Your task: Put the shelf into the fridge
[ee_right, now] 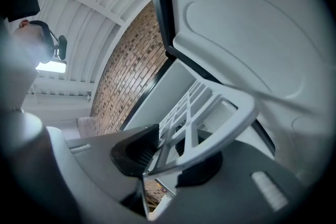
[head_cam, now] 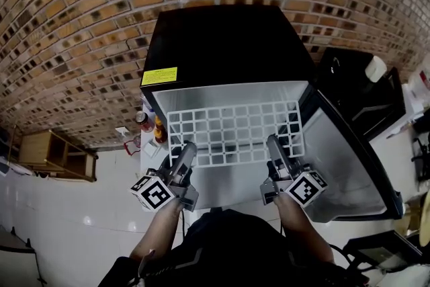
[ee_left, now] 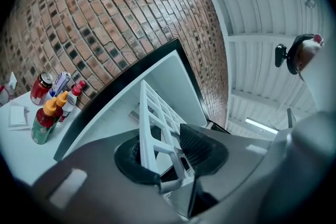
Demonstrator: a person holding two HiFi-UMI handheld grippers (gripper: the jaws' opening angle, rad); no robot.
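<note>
Clamping the white shelf (head_cam: 234,133), left gripper (head_cam: 188,148) and right gripper (head_cam: 274,143); yellow label (head_cam: 159,76) on fridge (head_cam: 228,37) unreadable.

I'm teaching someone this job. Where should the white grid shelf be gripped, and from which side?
Grip the shelf by its near edge bar, toward each front corner, coming from the open front of the fridge. It is a flat, wide grid: the thin bar fits between jaws, and two spaced holds should stop it tipping. The left gripper and right gripper hold it so.
</note>
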